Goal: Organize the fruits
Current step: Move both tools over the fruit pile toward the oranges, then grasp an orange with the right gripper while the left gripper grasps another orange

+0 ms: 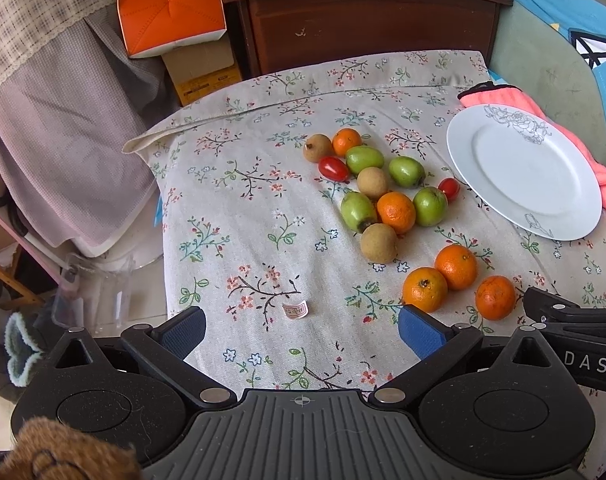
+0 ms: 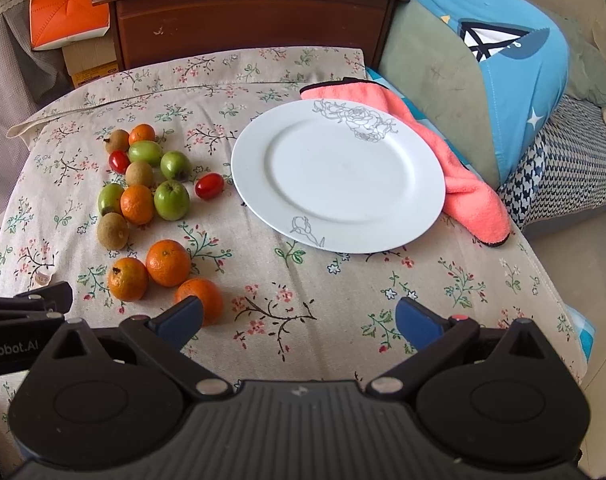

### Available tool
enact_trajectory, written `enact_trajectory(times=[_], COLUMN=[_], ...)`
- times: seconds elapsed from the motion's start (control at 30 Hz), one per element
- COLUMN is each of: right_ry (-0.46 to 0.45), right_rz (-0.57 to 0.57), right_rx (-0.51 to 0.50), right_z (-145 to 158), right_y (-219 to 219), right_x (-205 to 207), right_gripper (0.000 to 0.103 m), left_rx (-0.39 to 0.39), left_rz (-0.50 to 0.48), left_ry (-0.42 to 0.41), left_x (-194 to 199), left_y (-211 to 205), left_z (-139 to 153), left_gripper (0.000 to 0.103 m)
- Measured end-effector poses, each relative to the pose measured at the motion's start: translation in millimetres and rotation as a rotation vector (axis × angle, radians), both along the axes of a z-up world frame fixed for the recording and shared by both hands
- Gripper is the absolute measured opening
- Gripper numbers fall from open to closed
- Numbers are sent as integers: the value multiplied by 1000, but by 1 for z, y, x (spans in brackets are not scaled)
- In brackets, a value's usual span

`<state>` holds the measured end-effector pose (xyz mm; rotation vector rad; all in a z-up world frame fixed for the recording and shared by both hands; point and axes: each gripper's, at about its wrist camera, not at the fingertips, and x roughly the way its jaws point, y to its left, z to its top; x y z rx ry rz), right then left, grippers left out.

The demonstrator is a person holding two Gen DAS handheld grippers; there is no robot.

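Both grippers are hanging over the floral tablecloth (image 1: pixel 239 216) with nothing in them; the left gripper (image 1: pixel 302 332) has its blue fingers (image 1: pixel 419 334) spread wide over bare cloth, a small paper label (image 1: pixel 296 310) lying between them; the right gripper (image 2: pixel 299 320) is just as wide apart, its left finger (image 2: pixel 181 320) in front of the nearest orange (image 2: pixel 203 294), can't tell if touching; the fruit pile (image 2: pixel 143 184) sits left of the white plate (image 2: pixel 339 176).

Two matching black plastic grippers, left gripper (image 1: pixel 301 332) and right gripper (image 2: pixel 299 322), each with blue rubber finger pads (image 1: pixel 421 334), silver round screws, ribbed grey base, white lettering.
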<state>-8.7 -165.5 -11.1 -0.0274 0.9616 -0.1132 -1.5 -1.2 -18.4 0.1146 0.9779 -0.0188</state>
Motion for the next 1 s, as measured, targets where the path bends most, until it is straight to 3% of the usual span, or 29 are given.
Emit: enact_trajectory(times=[0.2,0.4,0.63,1.0], right_ry=[-23,-113,-131,-109], right_rz=[34,87,160,284], right_rx=[40,98,183,257], right_z=[3,13,5,-19], right_y=[-6,-23,-30,2], right_x=[-4,-16,-23,-11], right_gripper=[101,97,83,54], left_rx=[-27,-39,-98,-103], left_rz=[12,58,108,78], left_ry=[-26,-79,-68,-74], left_x=[1,4,5,2], left_y=[8,28,44,40], left_z=[4,14,13,10], left_gripper=[103,103,101,100])
